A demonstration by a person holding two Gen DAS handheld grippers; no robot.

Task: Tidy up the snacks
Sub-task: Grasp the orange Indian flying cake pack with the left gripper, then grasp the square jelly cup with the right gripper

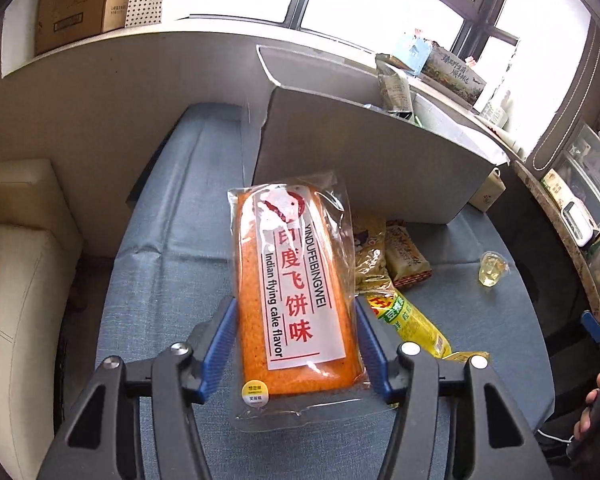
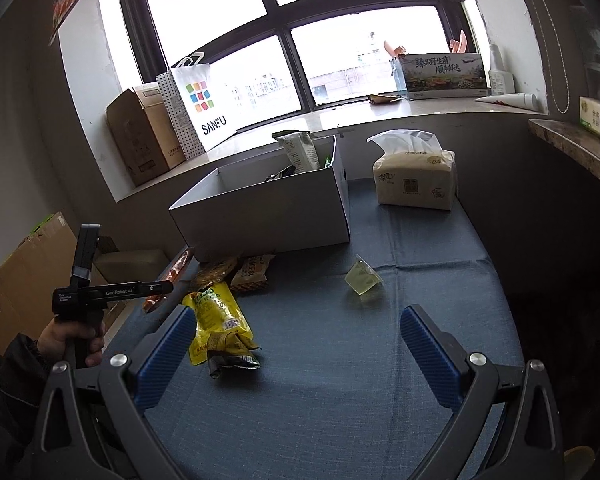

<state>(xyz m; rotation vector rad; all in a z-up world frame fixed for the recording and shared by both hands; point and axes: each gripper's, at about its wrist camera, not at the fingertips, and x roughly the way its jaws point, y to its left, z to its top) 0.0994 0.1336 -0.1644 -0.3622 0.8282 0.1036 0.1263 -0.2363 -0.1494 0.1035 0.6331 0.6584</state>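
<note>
We see left tongs (image 1: 296,344) clamped on the orange cake pack (image 1: 296,280), above the blue tabletop (image 1: 172,240) before the white box (image 1: 360,160) | right tongs (image 2: 300,356) wide, empty, over the tabletop.

The cake packet (image 1: 296,292) reads "YINDUFEIBINGWEI" and "Indian flying cake flavor". The paper bag (image 2: 198,108) on the windowsill reads "SANFU"; the left tool's bar (image 2: 118,292) reads "GenRobot.AI".

Glossy plastic cake wrapper (image 1: 296,280) (matt tablecloth (image 1: 172,240))
</note>
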